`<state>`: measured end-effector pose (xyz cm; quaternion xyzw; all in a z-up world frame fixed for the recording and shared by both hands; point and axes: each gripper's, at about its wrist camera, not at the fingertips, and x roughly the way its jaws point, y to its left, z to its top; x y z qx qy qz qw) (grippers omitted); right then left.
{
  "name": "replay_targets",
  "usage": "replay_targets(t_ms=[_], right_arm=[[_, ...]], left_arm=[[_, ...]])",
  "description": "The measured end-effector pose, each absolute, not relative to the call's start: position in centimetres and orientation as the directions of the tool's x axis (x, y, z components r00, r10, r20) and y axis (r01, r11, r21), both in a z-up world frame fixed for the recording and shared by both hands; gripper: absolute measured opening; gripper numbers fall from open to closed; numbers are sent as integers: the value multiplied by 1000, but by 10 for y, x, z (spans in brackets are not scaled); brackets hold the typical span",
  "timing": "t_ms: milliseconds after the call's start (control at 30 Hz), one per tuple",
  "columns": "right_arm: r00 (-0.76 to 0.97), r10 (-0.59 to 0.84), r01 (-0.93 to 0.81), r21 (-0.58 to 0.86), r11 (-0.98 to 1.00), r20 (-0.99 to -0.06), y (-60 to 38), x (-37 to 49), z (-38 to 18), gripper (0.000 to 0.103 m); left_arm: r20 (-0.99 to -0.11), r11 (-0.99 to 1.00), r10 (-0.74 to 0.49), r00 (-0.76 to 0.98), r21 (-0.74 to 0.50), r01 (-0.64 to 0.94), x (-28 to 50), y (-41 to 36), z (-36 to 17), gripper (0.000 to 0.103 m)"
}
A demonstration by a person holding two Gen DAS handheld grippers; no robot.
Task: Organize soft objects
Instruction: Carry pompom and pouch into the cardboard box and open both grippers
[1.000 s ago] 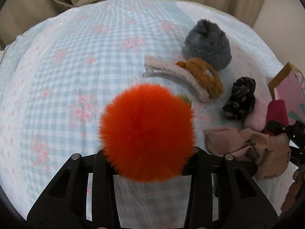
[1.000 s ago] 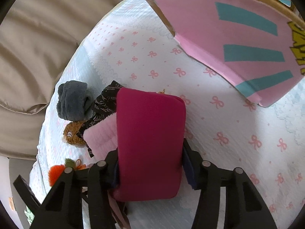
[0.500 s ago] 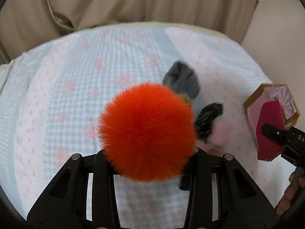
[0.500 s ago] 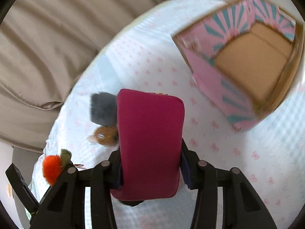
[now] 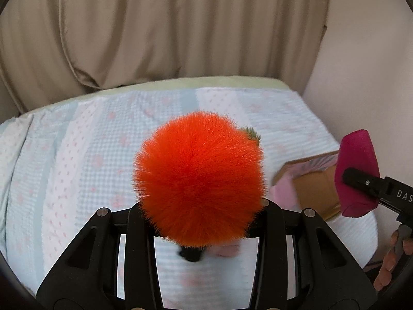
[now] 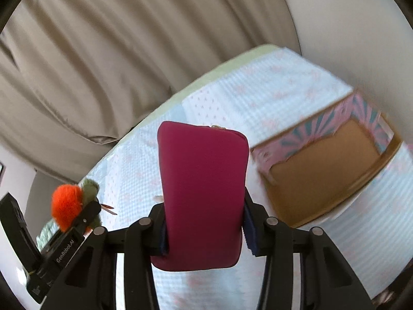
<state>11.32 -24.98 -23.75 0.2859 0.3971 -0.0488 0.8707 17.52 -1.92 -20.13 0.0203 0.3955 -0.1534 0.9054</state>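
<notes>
My left gripper is shut on a fluffy orange pompom with a green tuft, held up above the bed; it also shows in the right wrist view. My right gripper is shut on a magenta soft pouch, held in the air; in the left wrist view the pouch hangs at the right, over a pink and teal cardboard box. The open box lies on the bed to the right of the pouch, its brown inside showing nothing in it.
The bed has a pale blue and white quilt with pink prints. A beige curtain hangs behind it and a white wall stands at the right. A dark item lies partly hidden below the pompom.
Both grippers have risen and tilted up with their objects. The pile of soft items has dropped out of sight, and the box has come into view beside the pouch.
</notes>
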Motion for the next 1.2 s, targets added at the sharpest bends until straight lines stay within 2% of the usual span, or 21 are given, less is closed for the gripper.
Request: replay_targets(t_ms=[233,433,667,900,1100,1200], right_arm=[[644,122,268,372,889,-755,-322,103,-207,41],[571,96,273,299,915,-815,-391,107,-229,41],[432,76,309,227,924,-898,-461,128,-282,41],[301,112,291,203,935,-947,-493,152,-340,41],[204,147,251,197,948,-968,-501,176,-393,41],[166,188,254,226,940,-968,-501,182,-410,41]], left_arm=[[-718,948,-291,632,-125,294,146,-110,-180,34],[-764,939,-307,568,-147,309,145,-194,-200,34],[-854,930,-287,435,-138,342,170,-270,-256,34],[-946,914,-208,250,-96,395,206,-332,-344,34],[-982,885,-137,129,-63,462,218,-358,-401,34],[-987,881,-121,104,-59,469,217,-358,-410,34]])
